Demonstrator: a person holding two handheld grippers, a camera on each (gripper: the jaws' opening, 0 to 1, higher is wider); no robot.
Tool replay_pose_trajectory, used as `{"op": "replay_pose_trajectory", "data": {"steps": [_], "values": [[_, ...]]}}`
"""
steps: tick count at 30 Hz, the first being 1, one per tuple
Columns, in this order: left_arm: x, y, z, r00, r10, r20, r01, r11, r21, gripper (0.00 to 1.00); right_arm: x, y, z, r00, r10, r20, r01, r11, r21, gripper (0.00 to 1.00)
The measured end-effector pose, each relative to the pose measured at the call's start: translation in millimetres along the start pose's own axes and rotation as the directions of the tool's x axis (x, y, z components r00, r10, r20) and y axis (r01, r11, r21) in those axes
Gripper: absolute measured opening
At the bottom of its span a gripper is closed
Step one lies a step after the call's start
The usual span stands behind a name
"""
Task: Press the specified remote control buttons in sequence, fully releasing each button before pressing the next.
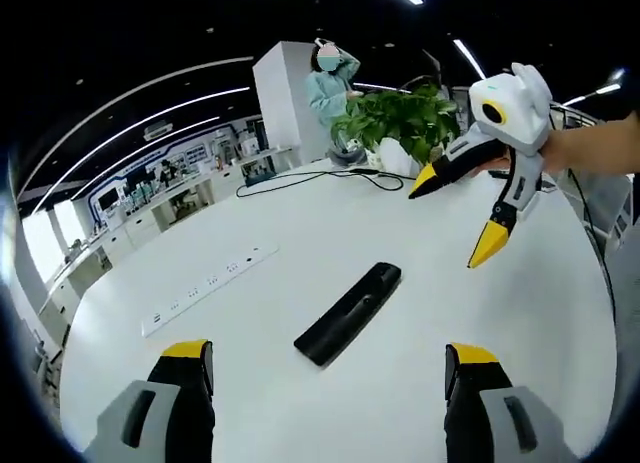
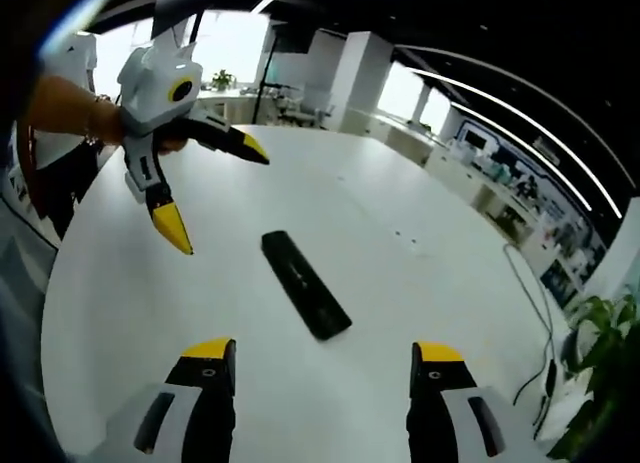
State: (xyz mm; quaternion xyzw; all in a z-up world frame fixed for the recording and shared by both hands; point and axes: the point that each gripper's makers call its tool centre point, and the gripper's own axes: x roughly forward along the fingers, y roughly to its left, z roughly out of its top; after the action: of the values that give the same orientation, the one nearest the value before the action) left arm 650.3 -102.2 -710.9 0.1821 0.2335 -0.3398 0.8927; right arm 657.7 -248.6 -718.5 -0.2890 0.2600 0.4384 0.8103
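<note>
A black remote control (image 1: 348,312) lies flat on a round white table (image 1: 250,403), untouched, with both hand-held grippers raised clear of it. In the left gripper view, the left gripper (image 1: 328,368) sits just short of the remote, its yellow-tipped jaws spread wide with nothing between them; beyond the remote, the right gripper (image 1: 456,215) hangs above the table, jaws likewise apart. A power strip (image 1: 208,286) rests beside the remote, and a potted plant (image 1: 398,123) stands far behind it. No jaw tip touches any button, so the pressing sequence appears not yet begun, or paused between presses; every press visible from here remains to do.
</note>
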Motion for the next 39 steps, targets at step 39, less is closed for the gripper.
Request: {"op": "replay_pose_trajectory", "data": {"steps": [39], "values": [[52.4, -2.5, -16.7, 0.968, -0.233, -0.092, 0.243, 0.964, 0.112, 0.91, 61.1, -2.0, -5.4, 0.977, 0.201, -0.073, -0.208, 0.973, -0.103, 0.65]]}}
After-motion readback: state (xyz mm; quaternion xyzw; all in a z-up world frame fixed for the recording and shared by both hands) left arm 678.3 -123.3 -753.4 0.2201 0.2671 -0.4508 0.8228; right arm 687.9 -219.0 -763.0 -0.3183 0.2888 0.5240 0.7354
